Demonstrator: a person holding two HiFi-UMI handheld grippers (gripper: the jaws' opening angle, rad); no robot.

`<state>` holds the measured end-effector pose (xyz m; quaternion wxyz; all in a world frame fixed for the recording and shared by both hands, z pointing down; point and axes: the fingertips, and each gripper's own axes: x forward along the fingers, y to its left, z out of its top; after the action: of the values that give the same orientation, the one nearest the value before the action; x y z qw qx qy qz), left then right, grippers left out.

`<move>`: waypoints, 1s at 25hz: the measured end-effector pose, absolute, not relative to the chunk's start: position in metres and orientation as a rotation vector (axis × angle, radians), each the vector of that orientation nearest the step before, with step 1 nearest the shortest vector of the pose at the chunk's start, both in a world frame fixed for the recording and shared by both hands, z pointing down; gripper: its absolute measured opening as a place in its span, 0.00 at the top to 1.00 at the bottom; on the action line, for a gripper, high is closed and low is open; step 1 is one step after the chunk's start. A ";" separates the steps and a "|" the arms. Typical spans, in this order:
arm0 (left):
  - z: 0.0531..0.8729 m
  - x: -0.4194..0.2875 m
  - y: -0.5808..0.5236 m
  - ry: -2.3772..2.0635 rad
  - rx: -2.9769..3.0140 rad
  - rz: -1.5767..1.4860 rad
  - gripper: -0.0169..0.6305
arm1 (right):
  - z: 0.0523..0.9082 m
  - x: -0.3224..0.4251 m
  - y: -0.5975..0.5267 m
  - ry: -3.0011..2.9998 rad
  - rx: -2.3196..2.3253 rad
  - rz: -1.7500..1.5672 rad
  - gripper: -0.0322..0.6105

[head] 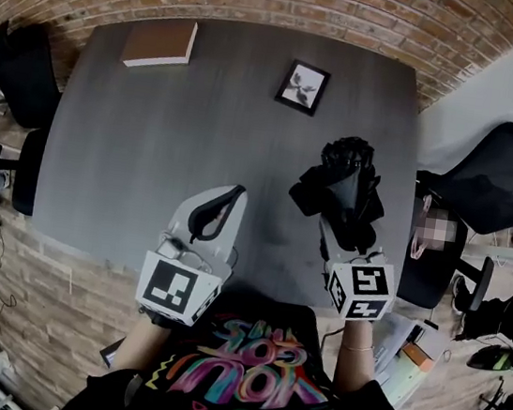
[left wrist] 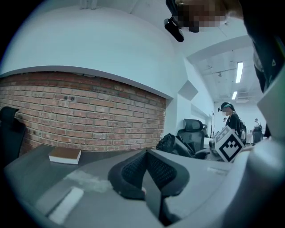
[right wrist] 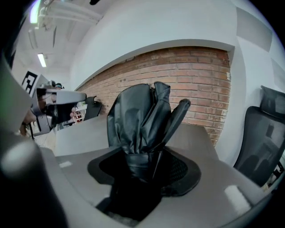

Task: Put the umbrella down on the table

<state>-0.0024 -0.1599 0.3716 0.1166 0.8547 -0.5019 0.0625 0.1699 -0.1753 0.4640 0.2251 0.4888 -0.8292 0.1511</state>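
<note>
A folded black umbrella hangs above the right part of the grey table, and my right gripper is shut on its lower end. In the right gripper view the umbrella's crumpled fabric rises out from between the dark pads and tilts toward the brick wall. My left gripper hovers over the table's near edge, left of the umbrella. Its pads meet with nothing between them. The umbrella also shows at the right in the left gripper view.
A brown book lies at the table's far left, and a small framed picture at the far middle. Black office chairs stand at the left and right. A person sits beside the table's right edge.
</note>
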 end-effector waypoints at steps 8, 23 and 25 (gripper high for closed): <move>0.380 -0.006 -0.156 -1.484 2.487 0.190 0.97 | 0.512 0.157 -0.177 -2.202 1.234 0.354 0.57; 0.381 -0.021 -0.149 -1.514 2.456 0.164 0.97 | 0.601 0.143 -0.197 -1.999 1.161 0.439 0.57; 0.383 -0.024 -0.149 -1.515 2.455 0.165 0.97 | 0.608 0.143 -0.198 -1.977 1.162 0.448 0.57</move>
<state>-0.0235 -0.1489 0.3830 0.1255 0.8429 -0.5202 0.0568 0.1428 -0.1977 0.6077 0.3919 0.4575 -0.7784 0.1764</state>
